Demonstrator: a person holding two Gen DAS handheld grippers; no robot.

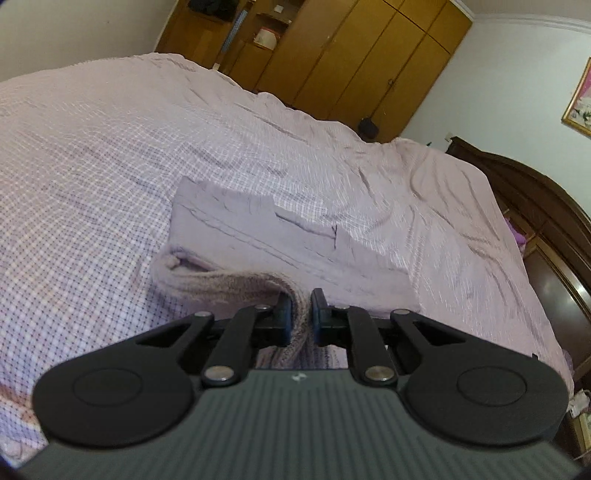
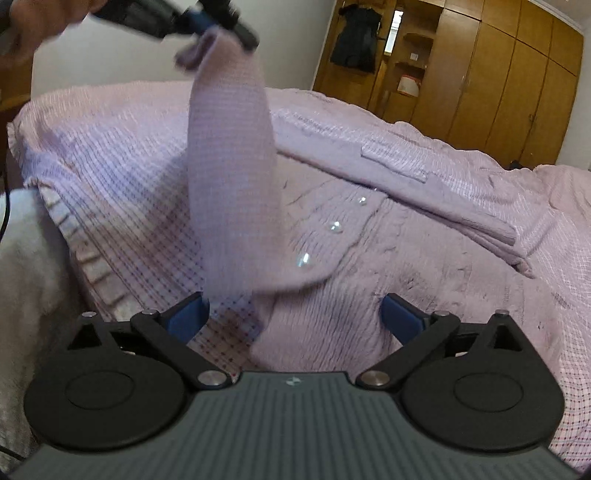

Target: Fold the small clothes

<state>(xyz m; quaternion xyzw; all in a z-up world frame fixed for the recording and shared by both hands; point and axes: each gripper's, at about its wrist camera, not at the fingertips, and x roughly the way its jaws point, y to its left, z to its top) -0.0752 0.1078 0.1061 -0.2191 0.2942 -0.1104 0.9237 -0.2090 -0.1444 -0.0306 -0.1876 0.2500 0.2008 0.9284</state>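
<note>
Cardigan, lilac cable knit with a row of clear buttons, lies spread on the checked bedcover of the bed, body flat directly ahead of the right tongs. One sleeve is lifted toward 11 o'clock in the right wrist view, its cuff clamped between the closed pads of the left tongs. In the left wrist view the left tongs show the same grip: knit fabric pinched between pads drawn together, draping away toward 9 o'clock. The right tongs stand wide apart, hold nothing and hover just above the cardigan's near edge.

The other sleeve lies folded across the body toward 1 o'clock, so the fold appears partly done.

Handling, as a judgement: the knit is light, soft and limp, and it hangs straight under its own weight. It should stretch if pulled hard and sag wherever unsupported. Cuff, hem and shoulder seams offer the firmest holds. The buttons are hard and smooth, so they are best avoided by the pads.

A small pale emblem marks each tongs body; it cannot be read. No other brand, label or writing is legible. A wooden wardrobe stands beyond the bed at 1 o'clock.
</note>
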